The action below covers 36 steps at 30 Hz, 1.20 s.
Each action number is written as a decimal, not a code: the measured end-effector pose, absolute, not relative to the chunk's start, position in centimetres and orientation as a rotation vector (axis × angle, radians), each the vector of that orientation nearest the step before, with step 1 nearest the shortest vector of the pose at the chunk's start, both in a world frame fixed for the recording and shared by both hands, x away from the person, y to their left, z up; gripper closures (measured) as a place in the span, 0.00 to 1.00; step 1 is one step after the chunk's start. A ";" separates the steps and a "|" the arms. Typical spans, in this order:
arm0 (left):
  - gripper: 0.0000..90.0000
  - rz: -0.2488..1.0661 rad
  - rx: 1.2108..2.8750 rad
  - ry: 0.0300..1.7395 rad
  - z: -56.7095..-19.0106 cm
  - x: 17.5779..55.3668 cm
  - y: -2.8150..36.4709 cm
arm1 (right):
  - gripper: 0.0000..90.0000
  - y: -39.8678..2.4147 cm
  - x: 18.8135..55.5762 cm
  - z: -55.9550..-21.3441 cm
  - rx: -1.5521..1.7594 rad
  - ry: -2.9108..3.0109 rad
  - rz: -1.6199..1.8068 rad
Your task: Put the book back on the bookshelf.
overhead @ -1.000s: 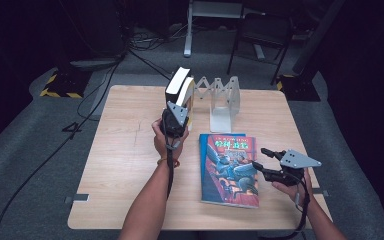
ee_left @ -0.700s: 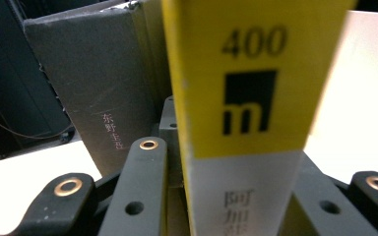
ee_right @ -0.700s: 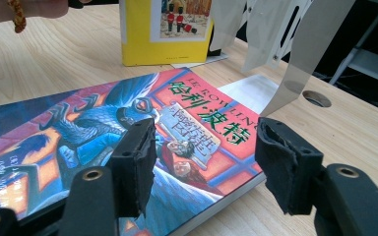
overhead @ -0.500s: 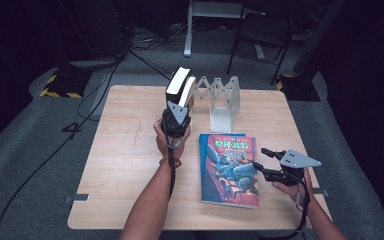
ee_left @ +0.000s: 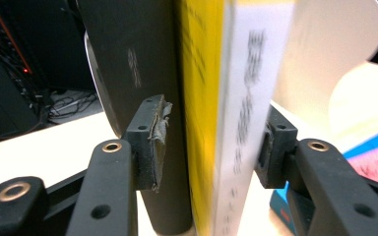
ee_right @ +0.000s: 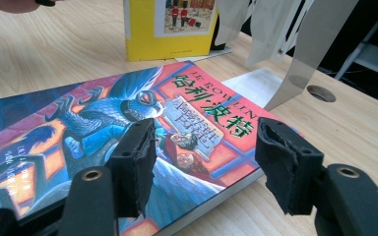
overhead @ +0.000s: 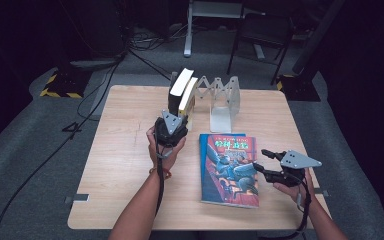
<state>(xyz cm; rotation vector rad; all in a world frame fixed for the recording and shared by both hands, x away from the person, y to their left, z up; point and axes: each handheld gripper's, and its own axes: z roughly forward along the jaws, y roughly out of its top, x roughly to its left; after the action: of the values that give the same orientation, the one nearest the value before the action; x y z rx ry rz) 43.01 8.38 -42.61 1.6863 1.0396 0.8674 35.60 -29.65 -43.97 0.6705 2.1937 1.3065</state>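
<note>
Standing w/ our left gripper (ee_left: 209,147) just opening around two upright books (overhead: 182,95); right gripper (ee_right: 211,162) apart over colourful book (overhead: 230,167).

The left gripper (overhead: 176,121) points away from the person, its jaws just opening, with pads drawn apart. The right gripper (overhead: 266,160) rests low, aimed leftward, jaws parted.
</note>
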 end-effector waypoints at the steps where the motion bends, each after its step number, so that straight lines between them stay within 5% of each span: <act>1: 0.61 0.867 1.686 1.040 -42.6 43.0 8.4 | 0.46 -29.7 35.6 -44.0 0.671 2.194 1.306; 5: 0.77 0.865 1.704 1.019 -43.3 42.5 8.3 | 0.46 -29.5 35.7 -44.1 0.667 2.204 1.303; 9: 0.82 0.877 1.679 1.051 -43.3 42.8 8.2 | 0.46 -29.3 35.8 -44.2 0.672 2.211 1.298; 26: 0.82 0.906 1.573 1.216 -43.1 45.7 5.7 | 0.46 -29.1 36.0 -44.7 0.678 2.235 1.287; 36: 0.75 0.841 1.619 1.106 -42.7 44.3 7.3 | 0.46 -29.4 35.9 -44.7 0.689 2.237 1.286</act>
<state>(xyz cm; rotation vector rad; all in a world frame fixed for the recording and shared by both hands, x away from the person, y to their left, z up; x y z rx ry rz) 44.29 7.29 -42.71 1.6195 1.1064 0.8409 35.95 -29.41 -44.67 0.6892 2.2369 1.2856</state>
